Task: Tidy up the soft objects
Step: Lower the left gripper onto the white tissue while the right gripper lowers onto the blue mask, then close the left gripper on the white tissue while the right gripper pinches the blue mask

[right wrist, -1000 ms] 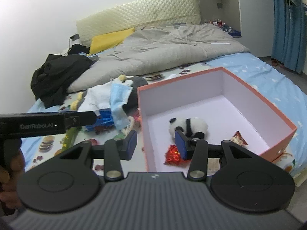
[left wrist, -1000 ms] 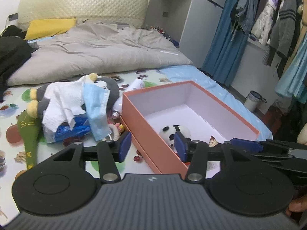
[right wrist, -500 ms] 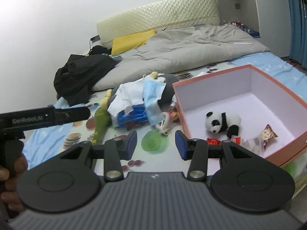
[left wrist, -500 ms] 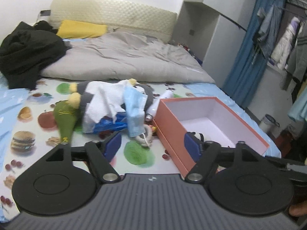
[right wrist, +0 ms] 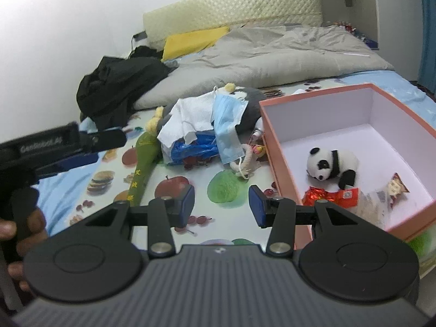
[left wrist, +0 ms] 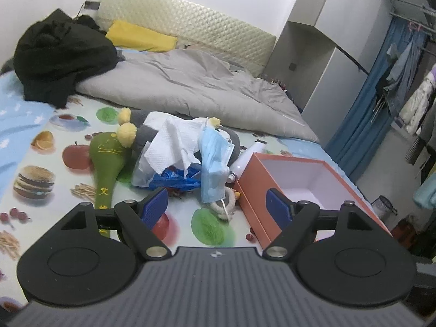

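Note:
An orange box with a white inside stands on the bed and holds a panda plush and red snack packets. Left of the box lies a pile: a grey plush with yellow tufts, white tissue, a blue face mask, a blue plastic bag and a green plush bat. My left gripper hovers open just short of the mask, nothing between its pads. My right gripper is open and empty over the sheet, left of the box's near corner.
A grey duvet, a black heap of clothes and a yellow pillow fill the far bed. A white bottle lies behind the box. A wardrobe, blue curtain and waste bin stand right of the bed.
Both grippers have swung left, away from the box and toward the pile. The left jaws have opened wider. The right jaws keep the same gap.

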The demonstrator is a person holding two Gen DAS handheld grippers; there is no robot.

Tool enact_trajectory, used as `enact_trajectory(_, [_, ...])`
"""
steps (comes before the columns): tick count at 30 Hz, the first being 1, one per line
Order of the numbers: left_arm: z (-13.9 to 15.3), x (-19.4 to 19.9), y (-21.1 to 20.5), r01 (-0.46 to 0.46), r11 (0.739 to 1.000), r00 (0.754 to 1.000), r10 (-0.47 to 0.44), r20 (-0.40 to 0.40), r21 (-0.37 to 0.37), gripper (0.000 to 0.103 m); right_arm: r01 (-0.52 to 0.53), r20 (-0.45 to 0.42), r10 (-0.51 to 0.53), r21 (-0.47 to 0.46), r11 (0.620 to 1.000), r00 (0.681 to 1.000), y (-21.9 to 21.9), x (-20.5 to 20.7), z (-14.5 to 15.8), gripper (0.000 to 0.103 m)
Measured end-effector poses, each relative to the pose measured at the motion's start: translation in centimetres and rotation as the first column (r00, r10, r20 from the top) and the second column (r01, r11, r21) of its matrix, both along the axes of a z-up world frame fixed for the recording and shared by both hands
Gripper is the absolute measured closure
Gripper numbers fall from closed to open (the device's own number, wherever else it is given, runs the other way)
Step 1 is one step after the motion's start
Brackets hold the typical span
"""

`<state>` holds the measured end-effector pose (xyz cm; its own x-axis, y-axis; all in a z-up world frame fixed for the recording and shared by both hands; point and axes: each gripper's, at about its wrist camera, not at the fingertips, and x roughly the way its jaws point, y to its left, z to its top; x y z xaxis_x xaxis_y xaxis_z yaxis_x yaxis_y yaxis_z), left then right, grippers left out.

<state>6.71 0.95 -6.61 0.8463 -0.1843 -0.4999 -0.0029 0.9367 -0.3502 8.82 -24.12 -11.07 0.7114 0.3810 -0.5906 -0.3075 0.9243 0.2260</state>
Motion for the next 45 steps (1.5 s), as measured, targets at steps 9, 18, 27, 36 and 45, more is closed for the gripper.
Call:
enact_trajectory(9, [-3.1, 6.2, 1.8, -0.008, 0.999, 0.999, 0.007, -0.032, -0.031, 0.021, -0.048, 0.006, 0.048, -0.076, 0.996, 0.999, 3.7, 4.6, -2.2, 0.056])
enact_trajectory(18, [-5.7, 12.4, 2.4, 0.006, 0.998, 0.999, -0.009, -0.046, -0.060, 0.027, -0.070, -0.032, 0.066, -0.118, 0.991, 0.997, 6.8, 10.4, -5.0, 0.057])
enact_trajectory(27, [-7.3, 18.5, 3.3, -0.023, 0.998, 0.997, 0.019, -0.070, -0.066, 0.046, -0.065, -0.039, 0.060, -0.150, 0.987, 0.997, 8.9, 15.8, -7.5, 0.057])
enact_trajectory(36, [-9.7, 22.9, 3.7, -0.057, 0.998, 0.993, 0.053, -0.104, -0.037, 0.062, -0.030, -0.014, 0.027, -0.265, 0.964, 1.000, 11.3, 20.2, -10.0, 0.057])
enact_trajectory(45, [-11.2, 24.8, 3.7, -0.084, 0.995, 0.990, 0.078, -0.117, -0.045, 0.083, -0.036, -0.039, 0.027, -0.274, 0.961, 0.999, 12.0, 21.9, -11.1, 0.084])
